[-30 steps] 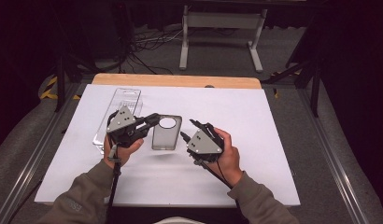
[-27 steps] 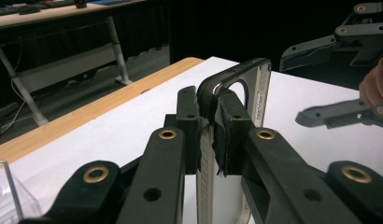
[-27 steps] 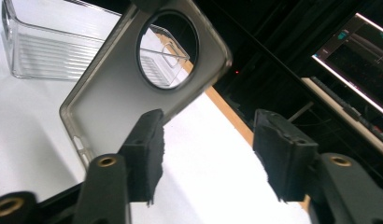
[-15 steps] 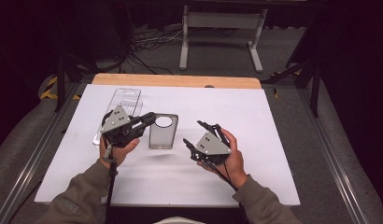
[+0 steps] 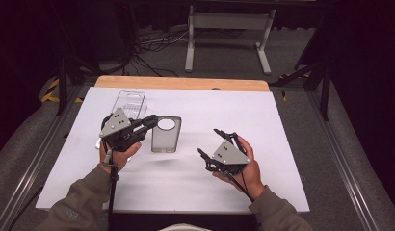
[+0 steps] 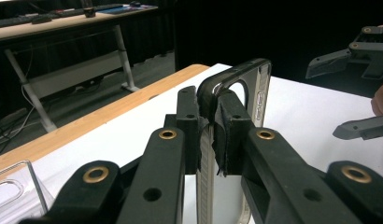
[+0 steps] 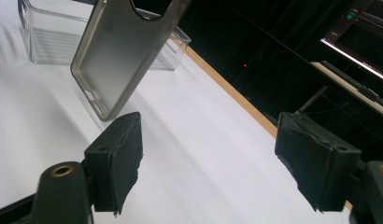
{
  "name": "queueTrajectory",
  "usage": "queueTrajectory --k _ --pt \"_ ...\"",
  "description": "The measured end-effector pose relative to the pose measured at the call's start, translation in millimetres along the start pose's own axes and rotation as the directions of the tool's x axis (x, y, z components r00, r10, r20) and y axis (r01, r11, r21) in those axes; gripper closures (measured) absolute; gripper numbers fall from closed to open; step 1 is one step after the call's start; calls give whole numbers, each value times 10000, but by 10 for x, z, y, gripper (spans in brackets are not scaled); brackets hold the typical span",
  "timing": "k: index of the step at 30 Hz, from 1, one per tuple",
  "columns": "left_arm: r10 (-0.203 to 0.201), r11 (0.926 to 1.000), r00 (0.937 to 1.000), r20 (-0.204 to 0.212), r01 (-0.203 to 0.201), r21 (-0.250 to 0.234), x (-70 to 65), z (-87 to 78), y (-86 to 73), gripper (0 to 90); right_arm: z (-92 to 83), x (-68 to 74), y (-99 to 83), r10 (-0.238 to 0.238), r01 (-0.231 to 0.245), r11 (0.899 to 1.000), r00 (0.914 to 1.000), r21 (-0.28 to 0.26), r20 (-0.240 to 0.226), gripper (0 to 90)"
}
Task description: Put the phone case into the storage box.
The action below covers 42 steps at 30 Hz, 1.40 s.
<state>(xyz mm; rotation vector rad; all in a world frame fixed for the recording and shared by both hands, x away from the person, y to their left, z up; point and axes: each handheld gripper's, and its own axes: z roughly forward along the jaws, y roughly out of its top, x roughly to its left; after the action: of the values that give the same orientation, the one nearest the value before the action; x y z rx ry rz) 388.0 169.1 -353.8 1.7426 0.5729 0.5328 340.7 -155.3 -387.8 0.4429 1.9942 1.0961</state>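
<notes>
In the right gripper view, the top edge cuts off the phone case [image 7: 119, 56] and the clear box [image 7: 45, 42] behind it.

dark room, grey carpet floor [image 5: 224, 57]

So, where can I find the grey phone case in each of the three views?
High view: phone case left of centre, its top corner in the left gripper.
Left gripper view: centre, edge-on, clamped between the jaws.
Right gripper view: top left, hanging over the table.
Shared landmark: the clear plastic box.
</notes>
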Motion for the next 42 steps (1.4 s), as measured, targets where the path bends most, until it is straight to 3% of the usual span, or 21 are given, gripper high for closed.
queueTrajectory --k 19,30,42 --pt "-45 9998 9998 -216 41 -202 59 -99 33 818 -227 -63 -262 81 -92 9993 9995 372 291 219" --pt "-50 9995 9994 -352 39 -325 94 -150 50 818 -280 -47 -418 259 -269 9974 9995 665 172 210" --pt "-116 9987 9992 -377 97 -500 127 -197 60 817 -341 -7 -576 393 -389 9978 9992 541 -56 192"
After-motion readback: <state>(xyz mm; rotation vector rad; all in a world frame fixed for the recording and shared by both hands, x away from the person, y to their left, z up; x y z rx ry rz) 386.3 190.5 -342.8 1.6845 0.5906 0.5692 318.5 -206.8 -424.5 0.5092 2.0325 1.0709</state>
